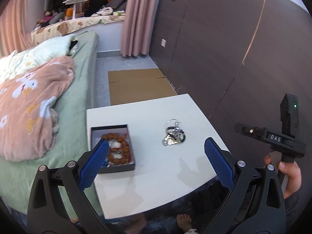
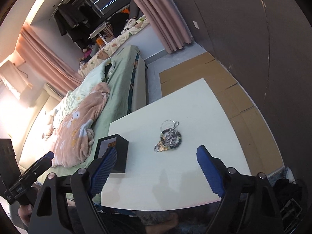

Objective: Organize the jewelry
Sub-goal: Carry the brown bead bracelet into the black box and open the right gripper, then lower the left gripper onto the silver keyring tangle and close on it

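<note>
Left gripper (image 1: 156,159): jaws wide apart, empty, above the bench (image 1: 148,191).
Right gripper (image 2: 156,167): jaws wide apart, empty.
Pile (image 1: 174,134): tangled chains and bead bracelets, mid-bench, well apart from the box (image 1: 113,148).
Box: open, brown beads (image 1: 117,148) inside.
Advice: pinch one outer strand, lift slowly; expect snagging.

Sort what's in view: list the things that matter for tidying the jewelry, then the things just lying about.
For the job:
- tangled jewelry pile on the white table
- black box, open, with the brown bead bracelet inside
- left gripper and right gripper, both open and empty

Just lying about:
- pink blanket
- flattened cardboard
- pink curtain
</note>
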`<state>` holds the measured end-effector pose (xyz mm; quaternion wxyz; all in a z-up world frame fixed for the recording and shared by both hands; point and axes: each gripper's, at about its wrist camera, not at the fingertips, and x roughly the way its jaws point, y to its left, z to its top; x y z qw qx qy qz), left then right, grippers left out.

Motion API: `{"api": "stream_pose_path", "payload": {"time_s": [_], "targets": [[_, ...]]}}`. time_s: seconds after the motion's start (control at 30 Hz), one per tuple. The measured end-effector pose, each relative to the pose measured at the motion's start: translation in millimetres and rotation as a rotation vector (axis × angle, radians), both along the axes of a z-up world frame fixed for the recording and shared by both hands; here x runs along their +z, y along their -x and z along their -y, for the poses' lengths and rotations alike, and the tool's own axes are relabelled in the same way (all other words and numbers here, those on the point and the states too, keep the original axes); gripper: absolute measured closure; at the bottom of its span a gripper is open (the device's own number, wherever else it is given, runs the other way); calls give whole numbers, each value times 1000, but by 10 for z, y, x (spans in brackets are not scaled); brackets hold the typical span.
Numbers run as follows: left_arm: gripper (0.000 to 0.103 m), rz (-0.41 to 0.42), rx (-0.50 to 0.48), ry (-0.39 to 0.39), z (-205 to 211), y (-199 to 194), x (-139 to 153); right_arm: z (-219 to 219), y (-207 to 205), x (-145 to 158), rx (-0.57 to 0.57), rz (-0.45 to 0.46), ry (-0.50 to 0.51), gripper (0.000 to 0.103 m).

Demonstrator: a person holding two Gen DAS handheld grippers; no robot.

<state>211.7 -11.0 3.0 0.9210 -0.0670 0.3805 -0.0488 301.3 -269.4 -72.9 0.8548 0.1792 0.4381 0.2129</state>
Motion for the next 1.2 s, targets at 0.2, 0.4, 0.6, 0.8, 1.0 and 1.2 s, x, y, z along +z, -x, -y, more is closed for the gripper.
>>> {"api": "stream_pose_path", "payload": {"time_s": [0.2, 0.4, 0.6, 0.8, 1.0, 1.2], "targets": [[6, -46, -71, -16, 418, -421, -114, 260, -125, -165, -42, -15, -57, 32], [19, -102, -91, -18, 579, -834, -395, 467, -349, -497, -101, -80, -91, 40], [33, -170, -119, -21, 603, -1269, -763, 527, -483, -677, -143, -98, -81, 42], [37, -225, -135, 16, 587, -1671, -1133, 500, -607, -803, -150, -122, -66, 42], [45, -277, -161, 51, 618, -1963, -1485, 429, -752, -912, -166, -154, -64, 42], [57, -329, -162, 102, 557, -2102, -1794, 304, -886, -1013, -174, -178, -33, 43]]}}
